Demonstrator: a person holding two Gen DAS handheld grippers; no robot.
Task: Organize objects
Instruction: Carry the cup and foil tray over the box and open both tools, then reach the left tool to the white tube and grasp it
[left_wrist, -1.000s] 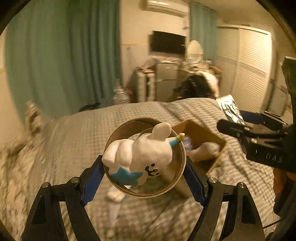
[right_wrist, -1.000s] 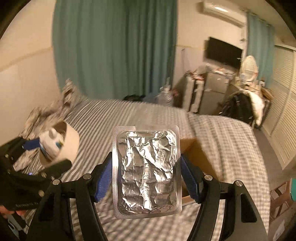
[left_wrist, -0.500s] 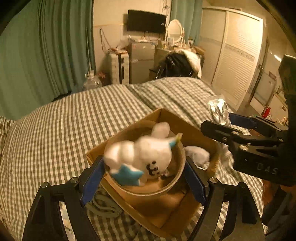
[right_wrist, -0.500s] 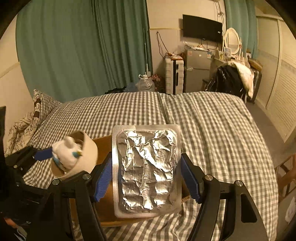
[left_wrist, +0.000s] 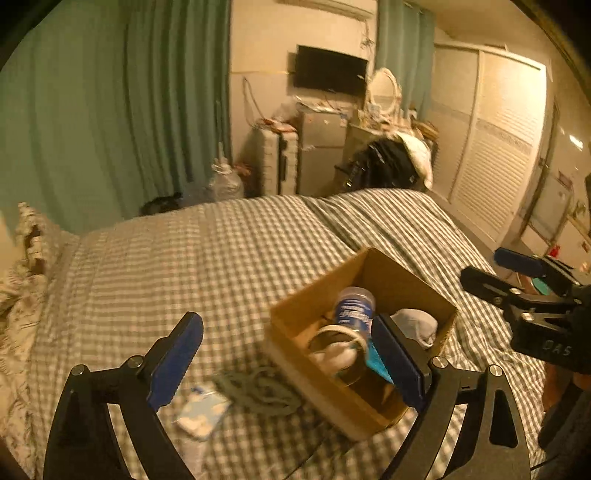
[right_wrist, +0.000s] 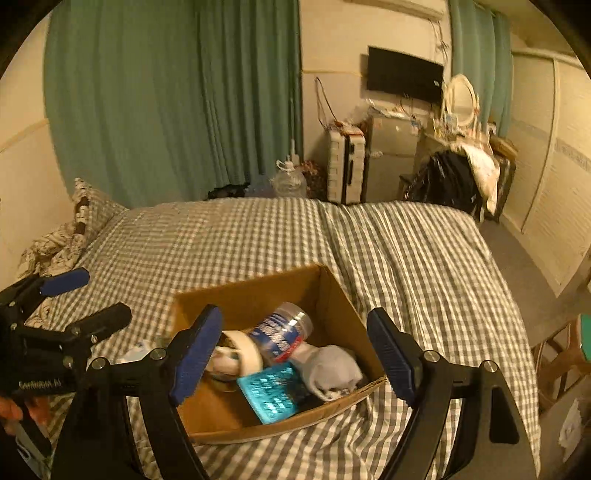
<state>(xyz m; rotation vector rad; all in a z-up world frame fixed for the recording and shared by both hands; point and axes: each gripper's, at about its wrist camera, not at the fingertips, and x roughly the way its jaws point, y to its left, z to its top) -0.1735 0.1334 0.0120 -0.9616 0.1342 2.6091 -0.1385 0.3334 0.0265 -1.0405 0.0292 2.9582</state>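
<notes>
Grippers left (left_wrist: 288, 365) and right (right_wrist: 295, 354) gape above the box (right_wrist: 332, 291) rim

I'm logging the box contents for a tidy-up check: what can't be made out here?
- Toy in the tape roll: mostly hidden by the right gripper finger, right wrist view.
- Blister pack: largely covered by the left gripper finger, left wrist view.
- White-blue packet beside the cardboard box: motion-blurred, print unreadable.

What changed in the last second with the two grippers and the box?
Both let go: the left gripper dropped its tape roll with the plush, the right gripper its pill pack, into the box. Both now open. Box stays on the bed.
</notes>
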